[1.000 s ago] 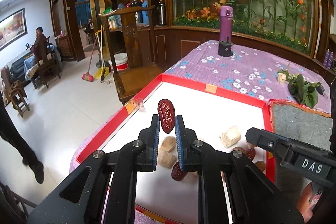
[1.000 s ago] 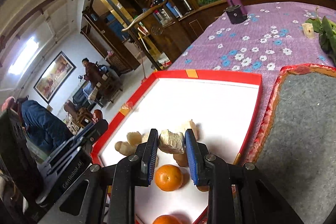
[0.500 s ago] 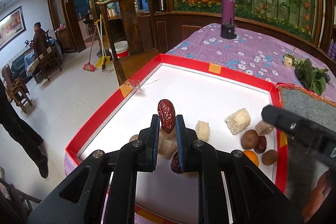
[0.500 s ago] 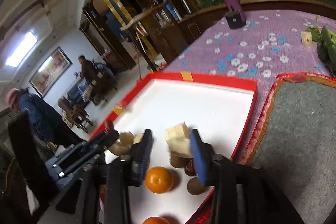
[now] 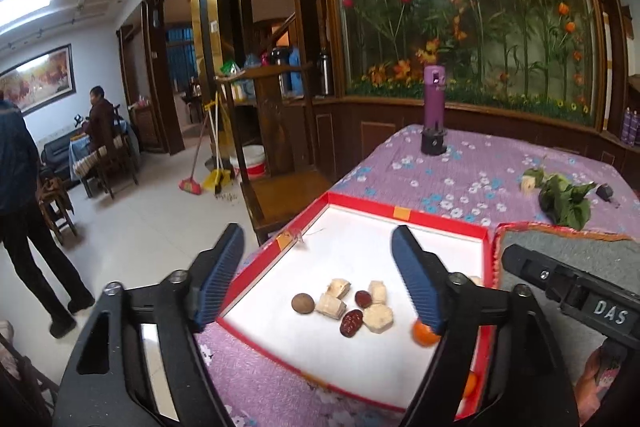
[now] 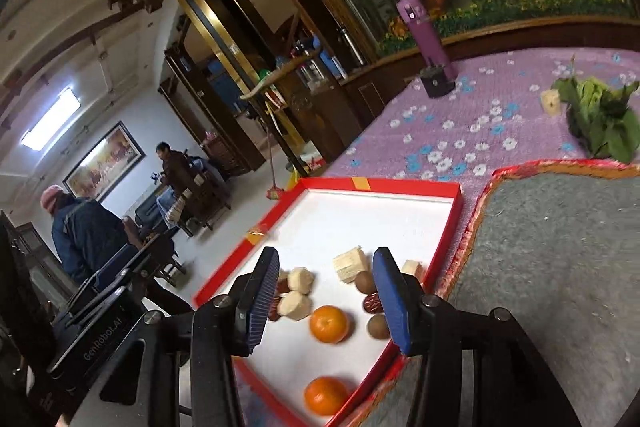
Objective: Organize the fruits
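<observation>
A red tray (image 5: 440,221) with a white floor holds the fruit. My left gripper (image 5: 317,247) hangs above its near left corner; its jaws are opening wide and nothing is between them. Below lie two red dates (image 5: 351,323), pale cut chunks (image 5: 378,317), a brown round fruit (image 5: 303,303) and an orange (image 5: 424,333). My right gripper (image 6: 326,267) hovers over the tray's (image 6: 400,183) near right part, jaws opening and empty. A pale chunk (image 6: 351,264) lies on the tray floor beyond them, with two oranges (image 6: 329,323) and brown round fruits (image 6: 378,327) beneath.
The tray sits on a purple flowered cloth (image 5: 460,171) by the table's left edge. A grey mat (image 6: 560,247) lies to its right. Leafy greens (image 5: 564,199) and a purple bottle (image 5: 434,119) stand farther back. A wooden chair (image 5: 280,187) and a standing person (image 5: 24,227) are left of the table.
The left gripper let go of the red date, opened wide and rose. The right gripper released the pale chunk, which now lies in the tray, and pulled back upward.
</observation>
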`<state>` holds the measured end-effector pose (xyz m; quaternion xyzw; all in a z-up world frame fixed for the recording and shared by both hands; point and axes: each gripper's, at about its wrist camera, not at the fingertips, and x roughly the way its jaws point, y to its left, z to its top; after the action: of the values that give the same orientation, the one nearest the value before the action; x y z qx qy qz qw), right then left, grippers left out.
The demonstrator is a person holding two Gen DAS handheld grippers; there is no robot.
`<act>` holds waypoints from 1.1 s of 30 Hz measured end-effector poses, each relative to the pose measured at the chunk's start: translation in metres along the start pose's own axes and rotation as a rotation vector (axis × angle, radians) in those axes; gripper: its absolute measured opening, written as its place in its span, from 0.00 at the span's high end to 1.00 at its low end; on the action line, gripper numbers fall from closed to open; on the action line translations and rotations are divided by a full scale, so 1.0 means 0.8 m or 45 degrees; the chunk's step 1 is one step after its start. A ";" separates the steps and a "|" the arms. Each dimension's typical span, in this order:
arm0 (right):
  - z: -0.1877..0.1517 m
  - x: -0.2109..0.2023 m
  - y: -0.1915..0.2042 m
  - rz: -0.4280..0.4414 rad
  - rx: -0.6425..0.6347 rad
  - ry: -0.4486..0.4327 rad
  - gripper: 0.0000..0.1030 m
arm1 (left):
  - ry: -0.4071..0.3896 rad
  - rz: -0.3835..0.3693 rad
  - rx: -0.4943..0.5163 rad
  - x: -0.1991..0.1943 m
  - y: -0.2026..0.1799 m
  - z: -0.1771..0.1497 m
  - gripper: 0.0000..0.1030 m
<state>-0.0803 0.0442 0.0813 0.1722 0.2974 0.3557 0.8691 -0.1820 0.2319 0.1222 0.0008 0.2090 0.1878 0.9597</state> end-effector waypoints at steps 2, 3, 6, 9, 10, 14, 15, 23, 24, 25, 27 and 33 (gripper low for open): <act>0.001 -0.023 0.009 0.004 -0.013 -0.038 0.54 | -0.010 -0.007 0.012 -0.014 -0.004 0.001 0.22; 0.001 -0.033 0.013 0.001 -0.022 -0.056 0.54 | -0.013 -0.012 0.020 -0.022 -0.006 0.002 0.22; -0.006 -0.074 0.026 -0.018 -0.050 -0.127 0.52 | -0.020 0.005 0.045 -0.043 -0.013 0.002 0.21; -0.013 -0.106 0.036 -0.035 -0.075 -0.178 0.51 | -0.058 0.000 0.051 -0.069 -0.018 0.000 0.20; -0.016 -0.119 0.039 -0.049 -0.083 -0.197 0.51 | -0.068 -0.005 0.050 -0.077 -0.019 0.000 0.19; -0.025 -0.159 0.046 -0.050 -0.082 -0.249 0.51 | -0.095 -0.032 0.036 -0.109 -0.021 0.000 0.09; -0.027 -0.169 0.048 -0.051 -0.087 -0.263 0.51 | -0.103 -0.035 0.033 -0.115 -0.022 -0.001 0.09; -0.055 -0.239 0.074 -0.094 -0.115 -0.347 0.51 | -0.130 -0.112 0.062 -0.176 -0.024 -0.011 0.09; -0.059 -0.249 0.079 -0.097 -0.120 -0.361 0.51 | -0.135 -0.122 0.060 -0.182 -0.025 -0.011 0.09; -0.063 -0.259 0.083 -0.099 -0.131 -0.379 0.49 | -0.138 -0.127 0.055 -0.185 -0.025 -0.011 0.09; -0.071 -0.274 0.088 -0.108 -0.158 -0.405 0.39 | -0.155 -0.136 0.048 -0.194 -0.026 -0.009 0.09; -0.080 -0.293 0.093 -0.110 -0.198 -0.467 0.27 | -0.177 -0.078 0.036 -0.198 -0.025 -0.009 0.09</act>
<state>-0.2929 -0.0678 0.1631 0.1537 0.1129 0.3026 0.9338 -0.3112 0.1554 0.1776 0.0210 0.1446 0.1549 0.9771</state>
